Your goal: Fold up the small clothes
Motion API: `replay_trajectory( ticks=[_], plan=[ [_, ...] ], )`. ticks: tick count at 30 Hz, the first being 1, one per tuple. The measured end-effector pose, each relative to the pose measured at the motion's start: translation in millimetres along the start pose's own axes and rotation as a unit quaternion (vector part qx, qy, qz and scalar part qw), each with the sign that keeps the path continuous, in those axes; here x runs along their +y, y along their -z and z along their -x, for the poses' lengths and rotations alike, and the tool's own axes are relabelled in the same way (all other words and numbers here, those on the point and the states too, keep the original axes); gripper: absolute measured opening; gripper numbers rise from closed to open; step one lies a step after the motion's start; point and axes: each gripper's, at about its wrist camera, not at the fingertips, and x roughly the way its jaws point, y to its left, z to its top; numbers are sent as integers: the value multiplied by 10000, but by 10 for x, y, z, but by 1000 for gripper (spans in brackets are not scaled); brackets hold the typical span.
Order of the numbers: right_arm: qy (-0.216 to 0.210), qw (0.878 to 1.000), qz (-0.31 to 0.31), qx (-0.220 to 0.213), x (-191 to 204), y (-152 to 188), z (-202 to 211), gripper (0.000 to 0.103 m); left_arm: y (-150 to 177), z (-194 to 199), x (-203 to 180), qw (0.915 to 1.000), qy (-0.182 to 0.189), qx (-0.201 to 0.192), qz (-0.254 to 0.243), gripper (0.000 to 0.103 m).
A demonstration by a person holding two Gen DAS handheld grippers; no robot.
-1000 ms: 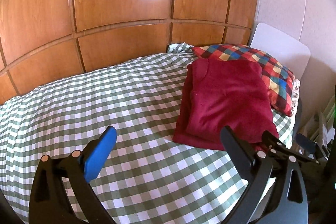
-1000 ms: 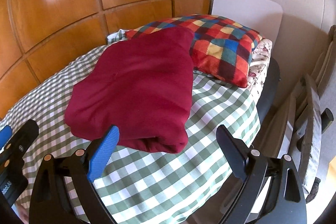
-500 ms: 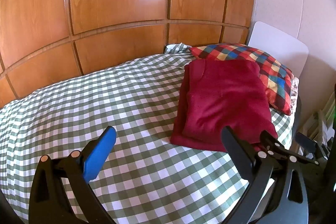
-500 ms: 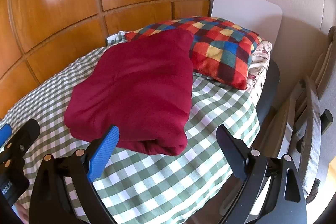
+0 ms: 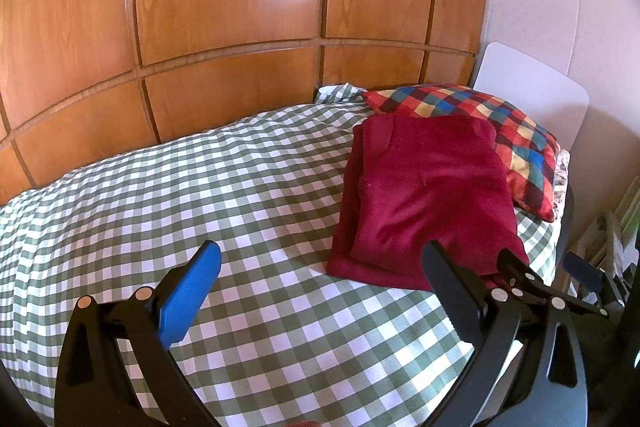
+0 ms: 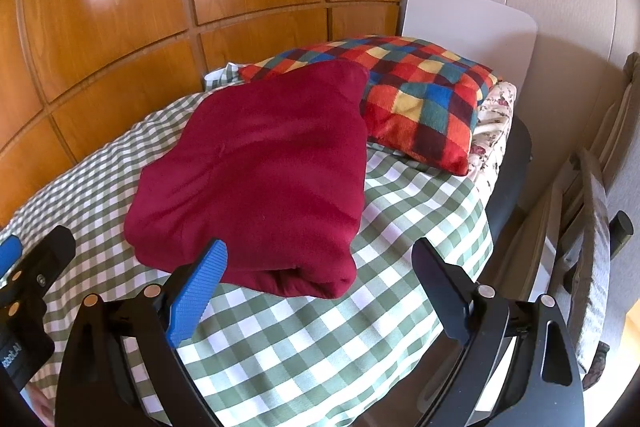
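Observation:
A dark red fleece garment (image 5: 424, 199) lies folded into a neat rectangle on the green-and-white checked bed cover (image 5: 200, 195), its far end resting on a pillow. In the right wrist view the garment (image 6: 264, 171) is just ahead of my fingers. My left gripper (image 5: 320, 267) is open and empty, above the cover to the left of the garment. My right gripper (image 6: 320, 259) is open and empty, hovering just in front of the garment's near folded edge. The left gripper also shows at the left edge of the right wrist view (image 6: 28, 275).
A multicoloured checked pillow (image 6: 424, 99) lies at the head of the bed against a white board (image 6: 472, 23). A wooden panelled wall (image 5: 240, 7) runs behind the bed. The bed's right edge (image 6: 512, 163) drops off beside folded chairs (image 6: 592, 227).
Both grippers have pulled back and risen slightly from the garment; it sits a little farther away in both views. The garment has not moved.

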Motion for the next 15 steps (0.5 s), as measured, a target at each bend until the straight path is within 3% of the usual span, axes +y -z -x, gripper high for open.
replay_trajectory(
  ticks=[15],
  plan=[
    [10, 10000, 3, -25, 12, 15, 28, 93, -3, 28, -44, 10000, -20, -25, -34, 100]
  ],
)
